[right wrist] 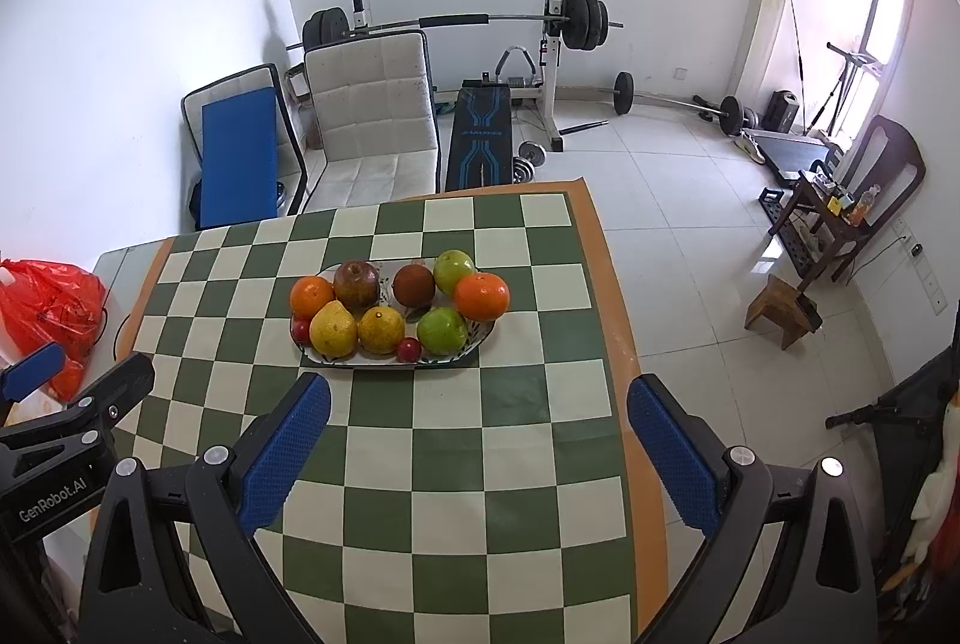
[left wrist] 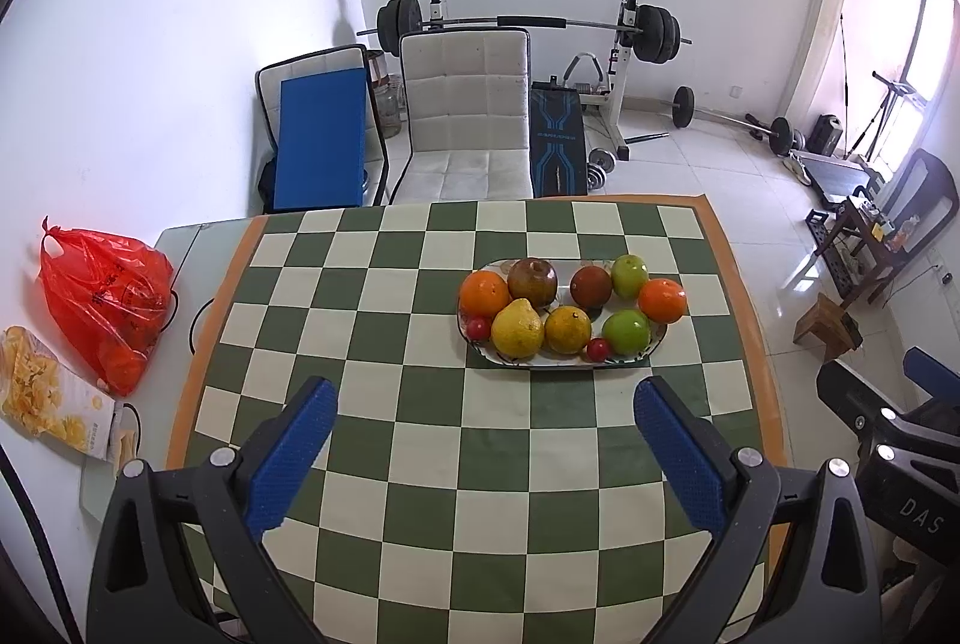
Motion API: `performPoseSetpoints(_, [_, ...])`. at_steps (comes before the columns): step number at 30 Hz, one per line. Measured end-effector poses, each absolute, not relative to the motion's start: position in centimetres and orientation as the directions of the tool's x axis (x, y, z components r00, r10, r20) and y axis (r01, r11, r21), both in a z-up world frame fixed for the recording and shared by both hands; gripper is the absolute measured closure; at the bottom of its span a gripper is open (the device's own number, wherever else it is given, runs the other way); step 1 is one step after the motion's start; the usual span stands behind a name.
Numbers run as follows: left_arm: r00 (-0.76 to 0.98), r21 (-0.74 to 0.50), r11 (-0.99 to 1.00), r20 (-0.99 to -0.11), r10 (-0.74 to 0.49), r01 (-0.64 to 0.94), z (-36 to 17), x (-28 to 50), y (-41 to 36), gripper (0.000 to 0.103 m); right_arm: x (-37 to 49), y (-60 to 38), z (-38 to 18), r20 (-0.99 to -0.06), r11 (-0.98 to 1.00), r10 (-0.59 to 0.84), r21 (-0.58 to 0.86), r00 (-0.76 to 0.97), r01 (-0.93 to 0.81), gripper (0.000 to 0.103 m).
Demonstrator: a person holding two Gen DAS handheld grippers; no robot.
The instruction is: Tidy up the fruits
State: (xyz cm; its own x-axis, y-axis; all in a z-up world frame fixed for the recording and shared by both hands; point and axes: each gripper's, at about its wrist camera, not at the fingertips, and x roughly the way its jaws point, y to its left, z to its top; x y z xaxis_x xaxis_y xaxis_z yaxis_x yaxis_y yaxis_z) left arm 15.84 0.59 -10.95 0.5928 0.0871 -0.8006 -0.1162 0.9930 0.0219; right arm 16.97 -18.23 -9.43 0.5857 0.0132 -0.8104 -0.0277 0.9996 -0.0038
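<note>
One oval plate (left wrist: 657, 338) sat on the green-and-white checked tablecloth (left wrist: 480, 464), toward the far half of the table, and it carried all the fruit in sight. Counted from both wrist views, there were ten pieces. Two oranges: one at the left end (left wrist: 483, 293) and one at the right end (left wrist: 662, 300). Two green apples: one at the back right (left wrist: 629, 275) and one at the front right (left wrist: 626, 332). Two dark reddish-brown fruits stood along the back, the larger (left wrist: 532, 281) beside the left orange and the smaller (left wrist: 591, 285) next to the rear green apple. One yellow pear-shaped fruit (left wrist: 517, 329) and one yellow-orange citrus (left wrist: 567, 329) lay side by side at the front. Two small red fruits completed the set, one at the front left edge (left wrist: 478, 327) and one at the front middle (left wrist: 597, 349).

The left gripper (left wrist: 485, 413) hung above the cloth on the near side of the plate, its two blue-padded fingers spread wide with nothing between them. The right gripper (right wrist: 478, 419) was likewise spread wide and empty, just beside the left one.

One red plastic bag (left wrist: 102, 296) sat at the table's left edge, and one snack packet (left wrist: 54, 395) lay near it.
</note>
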Motion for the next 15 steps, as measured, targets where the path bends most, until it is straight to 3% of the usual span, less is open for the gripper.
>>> performPoseSetpoints(15, [0.603,0.019,0.993,-0.793,0.085,-0.115,-10.31,15.45,1.07,0.001,16.08,-17.76,-8.97,-0.805,1.0,0.009,-0.004,0.593,-0.021,0.002])
